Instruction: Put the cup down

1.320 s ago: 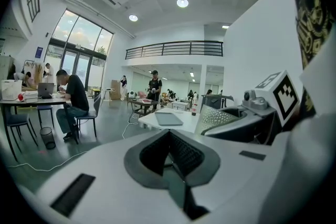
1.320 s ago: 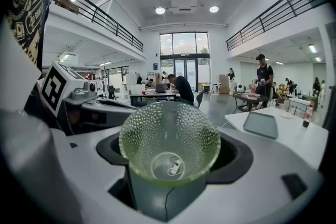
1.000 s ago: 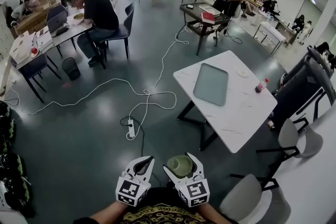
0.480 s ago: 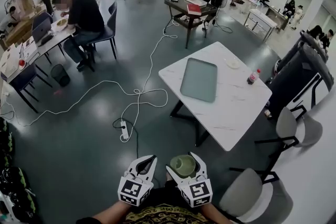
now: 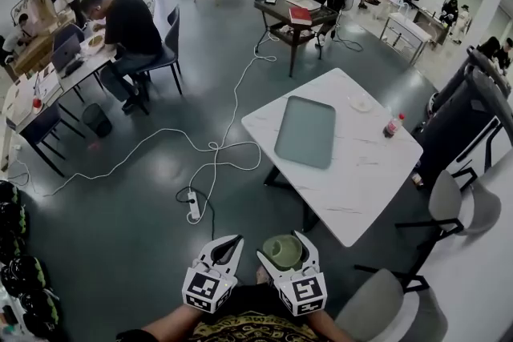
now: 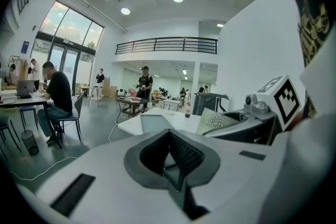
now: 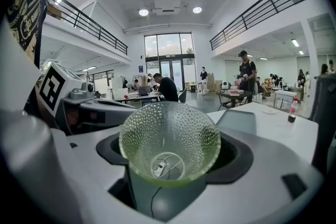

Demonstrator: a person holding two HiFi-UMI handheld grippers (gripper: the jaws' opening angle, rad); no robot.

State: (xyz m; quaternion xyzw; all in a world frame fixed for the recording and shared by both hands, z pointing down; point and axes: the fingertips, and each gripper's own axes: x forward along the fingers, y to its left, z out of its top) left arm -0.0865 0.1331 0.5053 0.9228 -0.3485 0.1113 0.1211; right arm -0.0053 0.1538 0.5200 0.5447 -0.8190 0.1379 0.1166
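Right gripper (image 5: 284,245): jaws clenched on one green dimpled glass cup (image 7: 169,141), rim toward the camera, carried in the air over dark floor (image 5: 120,236). The cup's lower part is hidden by the jaws. Left gripper (image 5: 227,244): jaws pressed together, nothing in them, just beside the right one.

White table (image 5: 365,180) stands ahead and to the right, its near corner well apart from the cup, with open floor between. On the table: one grey-green tray (image 5: 305,132), one bottle (image 5: 393,125) near the far edge, and one small dish (image 5: 360,102), hard to make out. The near table half is bare.

White cable and power strip (image 5: 193,205) lie on the floor ahead-left. Grey chair (image 5: 377,307) at lower right, cut off by the frame.
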